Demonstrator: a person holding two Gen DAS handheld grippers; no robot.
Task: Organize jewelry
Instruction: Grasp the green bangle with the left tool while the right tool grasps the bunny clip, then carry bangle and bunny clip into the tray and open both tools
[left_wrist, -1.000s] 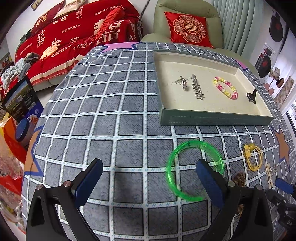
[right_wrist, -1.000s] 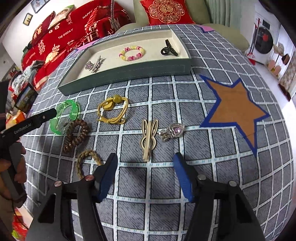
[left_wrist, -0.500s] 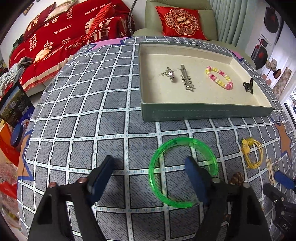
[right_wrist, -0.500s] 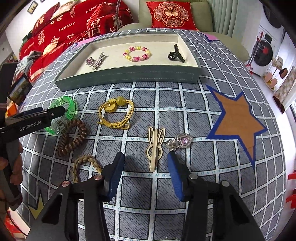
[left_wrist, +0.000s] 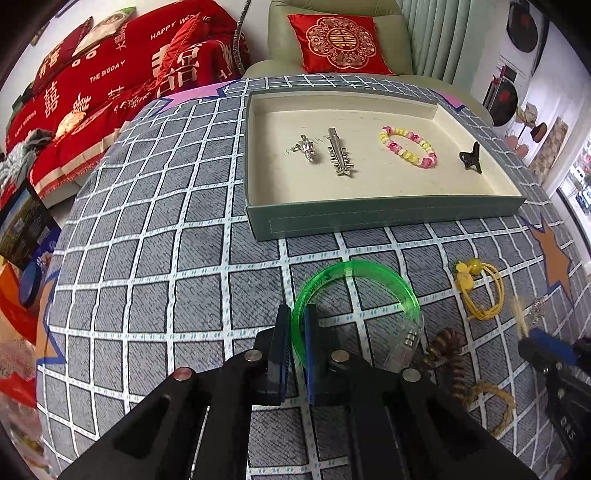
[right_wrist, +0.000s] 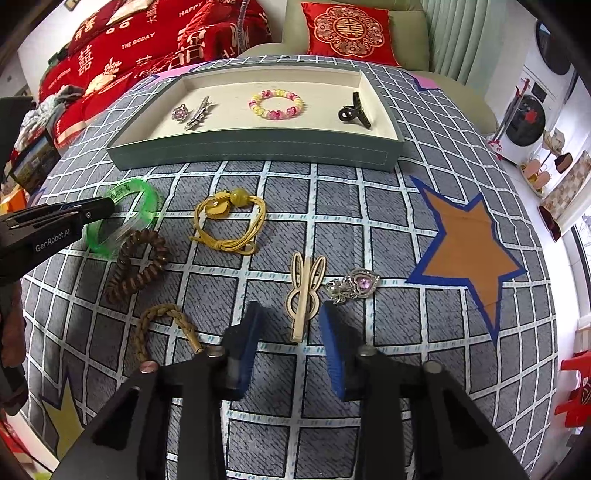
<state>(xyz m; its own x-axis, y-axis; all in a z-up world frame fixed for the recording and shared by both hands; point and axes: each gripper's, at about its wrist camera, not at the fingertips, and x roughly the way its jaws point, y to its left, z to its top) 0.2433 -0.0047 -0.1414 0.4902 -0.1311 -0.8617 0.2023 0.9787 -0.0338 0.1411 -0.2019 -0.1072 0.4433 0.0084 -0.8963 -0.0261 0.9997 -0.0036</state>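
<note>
My left gripper (left_wrist: 297, 325) is shut on the near-left rim of a green translucent bangle (left_wrist: 369, 277) on the checked cloth; it also shows in the right wrist view (right_wrist: 125, 214). My right gripper (right_wrist: 290, 325) is open, its blue pads either side of the near end of a beige rabbit-shaped hair clip (right_wrist: 304, 291). A grey-green tray (left_wrist: 388, 214) holds a silver brooch (left_wrist: 304, 147), a silver clip (left_wrist: 340, 157), a pink-yellow bead bracelet (left_wrist: 408, 146) and a black claw clip (left_wrist: 471, 158).
Loose on the cloth lie a yellow hair tie (right_wrist: 229, 221), a brown coil tie (right_wrist: 136, 269), a braided brown tie (right_wrist: 166, 321) and a purple heart brooch (right_wrist: 354, 286). An orange star patch (right_wrist: 469, 251) is to the right. Red bedding (left_wrist: 92, 92) lies beyond the table's far left edge.
My left gripper has closed from wide open onto the bangle's rim. My right gripper has moved forward around the rabbit clip and narrowed a little.
</note>
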